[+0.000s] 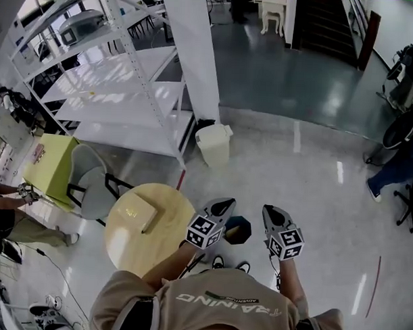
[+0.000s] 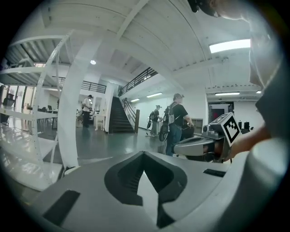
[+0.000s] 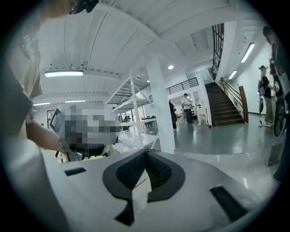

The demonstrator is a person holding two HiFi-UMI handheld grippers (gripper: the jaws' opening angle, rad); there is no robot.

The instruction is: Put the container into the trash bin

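The container (image 1: 138, 213), a flat pale-yellow box, lies on a round wooden table (image 1: 166, 197) at the lower left of the head view. A white lidded trash bin (image 1: 214, 142) stands on the floor by the white column, beyond the table. Both grippers are held up side by side, right of the table and apart from the container. My left gripper (image 1: 223, 207) is shut with nothing in it, its tips meeting (image 2: 144, 154). My right gripper (image 1: 272, 214) is likewise shut and holds nothing (image 3: 146, 152). Neither gripper view shows the container or the bin.
A small dark object (image 1: 238, 230) sits on the floor below the grippers. A grey chair (image 1: 91, 184) and a yellow-green table (image 1: 51, 166) stand left of the round table. White shelving (image 1: 121, 90) and a column (image 1: 197, 52) rise behind. People stand at the right (image 1: 396, 167) and left (image 1: 9, 211).
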